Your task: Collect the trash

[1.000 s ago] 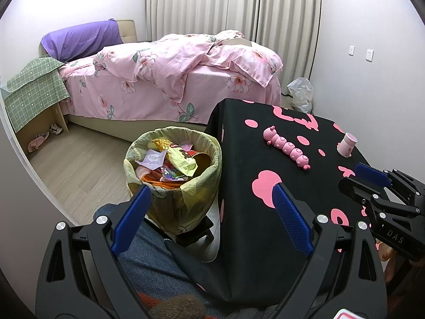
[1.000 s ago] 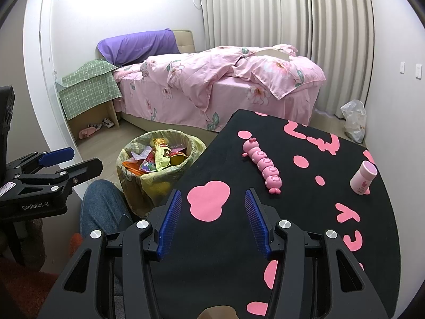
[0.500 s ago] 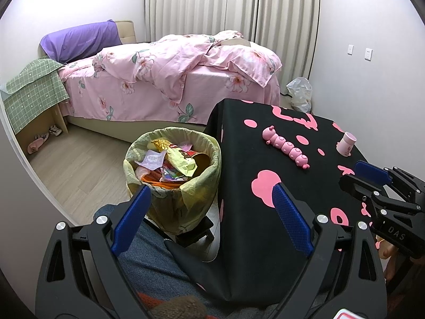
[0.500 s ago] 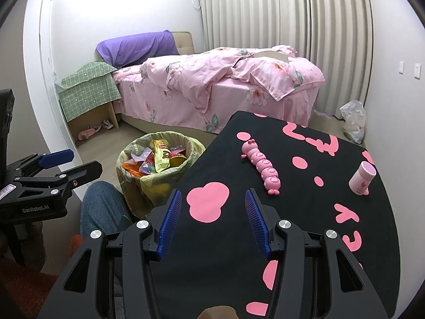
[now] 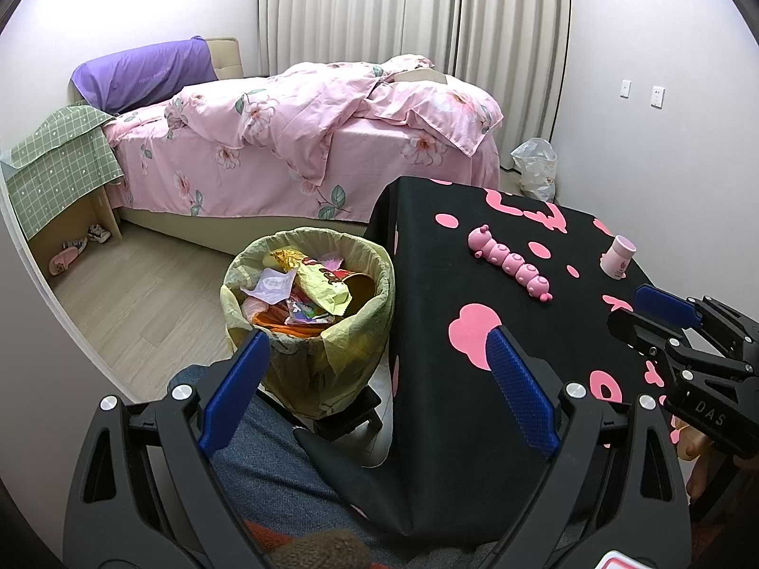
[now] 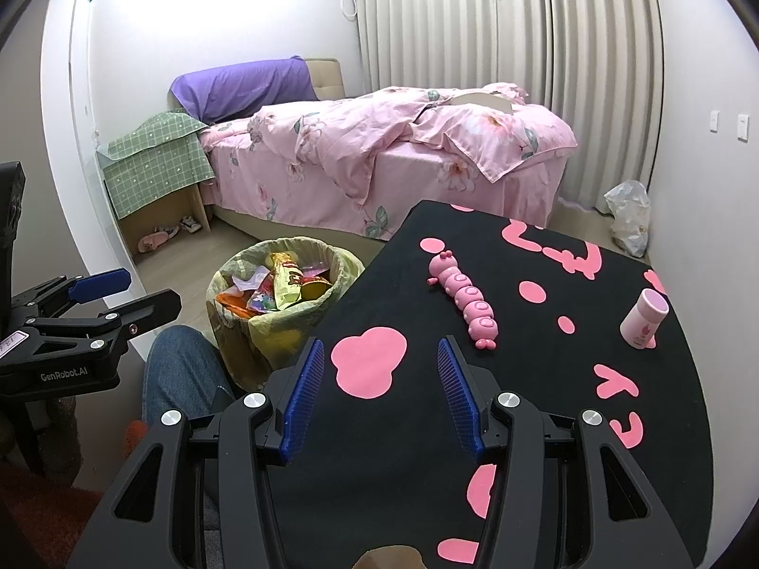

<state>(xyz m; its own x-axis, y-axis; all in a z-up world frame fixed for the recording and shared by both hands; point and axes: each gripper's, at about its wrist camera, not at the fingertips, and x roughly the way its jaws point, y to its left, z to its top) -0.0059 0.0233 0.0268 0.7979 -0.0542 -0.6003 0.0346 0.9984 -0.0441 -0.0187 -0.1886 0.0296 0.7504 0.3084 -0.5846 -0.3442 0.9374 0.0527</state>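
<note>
Bedroom scene, wood floor. Far left: green checked cloth (image 6: 156, 161) draped over a low open stand, slippers (image 6: 154, 238) underneath. Next right, bed (image 6: 379, 161) with purple pillow (image 6: 242, 87) at the headboard and rumpled pink floral duvet; pleated curtains (image 6: 503, 19) behind it. Near left in right wrist view: left gripper (image 6: 125, 291), blue pads spread wide, nothing between them, held over the person's jeans-clad knee (image 6: 180, 370).

Trash bin (image 5: 308, 317) stands on the floor just beside the table's left edge, lined with a yellowish bag, filled to the rim with wrappers (image 5: 322, 284) and paper scraps.

Table (image 6: 545, 426) to the right of the bin, covered in black cloth with pink blobs. On it: pink caterpillar toy (image 6: 465, 301) lying mid-surface, angled far-left to near-right; small pink cup-like container (image 6: 644, 316) upright near the right edge, well apart from the toy. Right gripper (image 6: 381, 370) hovers over the near part of the table, fingers parted a moderate gap, holding nothing; pink blob visible between them.

Far right: crumpled clear plastic bag (image 6: 628, 220) on the floor in the corner by the curtain, white wall with two switch plates (image 6: 728, 123).
</note>
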